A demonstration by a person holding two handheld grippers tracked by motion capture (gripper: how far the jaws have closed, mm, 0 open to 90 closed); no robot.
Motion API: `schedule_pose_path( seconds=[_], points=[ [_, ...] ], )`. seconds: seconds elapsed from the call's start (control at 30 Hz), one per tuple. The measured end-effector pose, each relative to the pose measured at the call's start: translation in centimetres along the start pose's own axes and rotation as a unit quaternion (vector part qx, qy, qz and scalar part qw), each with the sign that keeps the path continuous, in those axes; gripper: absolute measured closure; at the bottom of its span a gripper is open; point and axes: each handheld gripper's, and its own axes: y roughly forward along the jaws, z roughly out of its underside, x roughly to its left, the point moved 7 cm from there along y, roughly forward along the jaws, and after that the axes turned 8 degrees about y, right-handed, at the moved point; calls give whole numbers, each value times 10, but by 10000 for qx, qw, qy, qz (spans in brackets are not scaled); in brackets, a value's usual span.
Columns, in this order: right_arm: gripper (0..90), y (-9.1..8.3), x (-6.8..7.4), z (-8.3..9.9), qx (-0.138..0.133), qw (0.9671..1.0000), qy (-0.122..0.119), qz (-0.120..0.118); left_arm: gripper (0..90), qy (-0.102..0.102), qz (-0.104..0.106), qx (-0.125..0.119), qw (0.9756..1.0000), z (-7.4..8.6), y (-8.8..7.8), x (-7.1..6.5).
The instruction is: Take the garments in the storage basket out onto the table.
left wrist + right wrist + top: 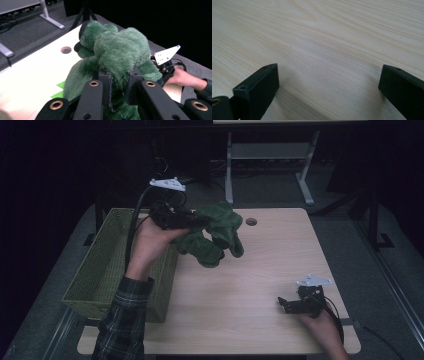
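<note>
Plush toy, green and floppy, is hanging in the air in the high view, just right of the basket and above the table, pinched by the left gripper. Most likely it is heading for the basket. The left hand is reaching up with the forearm raised, the gripper lying roughly level. The right gripper is resting low near the table's near right corner.

Seen from the left gripper view, the jaws are squeezing a fold of fur narrowly between their pads, so the toy is drooping on both sides.

Along the right gripper view, the jaws are standing wide apart over bare wood, holding nothing, waiting.
</note>
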Motion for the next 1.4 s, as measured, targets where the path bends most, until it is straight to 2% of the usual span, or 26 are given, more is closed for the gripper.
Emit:
schedule_pose_path(
  seconds=[0.2,0.57,0.73,0.87,1.07,1.23,1.4],
  points=[
    [29,0,0,0,-2,10000,11,-4,783,37,62,46,10000,4,31,-11],
    [29,0,0,0,1,10000,0,-3,783,-162,203,51,9996,27,86,-24],
    [29,0,0,0,-12,10000,-2,-3,783,-345,310,101,9989,48,116,-28],
    [29,0,0,0,-13,10000,-7,-1,783,-452,432,245,9977,65,142,-32],
    [29,0,0,0,1,10000,-2,-3,782,-643,545,311,9960,84,170,-39],
    [29,0,0,0,3,10000,-16,-3,781,-662,547,529,9949,102,190,-44],
    [29,0,0,0,4,10000,-15,-3,772,-769,493,777,9928,125,207,-40]
  ],
)
